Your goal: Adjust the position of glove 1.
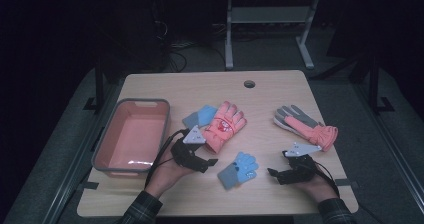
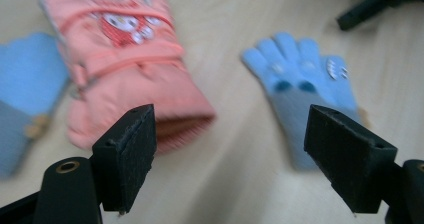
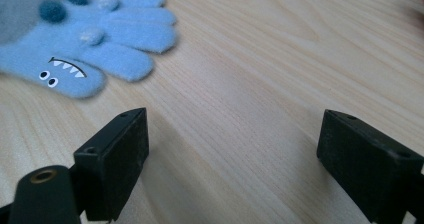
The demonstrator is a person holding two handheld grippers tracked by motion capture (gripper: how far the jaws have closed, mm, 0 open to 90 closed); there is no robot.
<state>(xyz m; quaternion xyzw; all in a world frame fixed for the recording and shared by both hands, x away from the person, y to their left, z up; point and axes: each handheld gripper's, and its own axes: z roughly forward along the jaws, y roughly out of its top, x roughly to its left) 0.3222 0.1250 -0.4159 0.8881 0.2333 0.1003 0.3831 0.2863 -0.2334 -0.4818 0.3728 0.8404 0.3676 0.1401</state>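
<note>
Table [image 1: 280, 91]: light wood, on which everything below is laid.
Bin [image 1: 102, 149]: a pink tub with a grey rim, set at the table's left edge.
Pink glove [image 1: 223, 125]: laid flat near the middle, cuff toward the person; a blue-grey glove [image 1: 199, 117] is partly tucked under its left side.
Grey and pink glove [image 1: 305, 125]: laid at the right, well apart from the others.
Small blue glove [image 1: 239, 169]: placed between the two grippers, near the front edge.
Left gripper [image 2: 230, 159]: jaws held wide apart, nothing between them; aimed at the gap between the pink glove's cuff and the small blue glove.
Right gripper [image 3: 232, 159]: jaws spread wide, nothing gripped; bare wood is seen between them.
</note>
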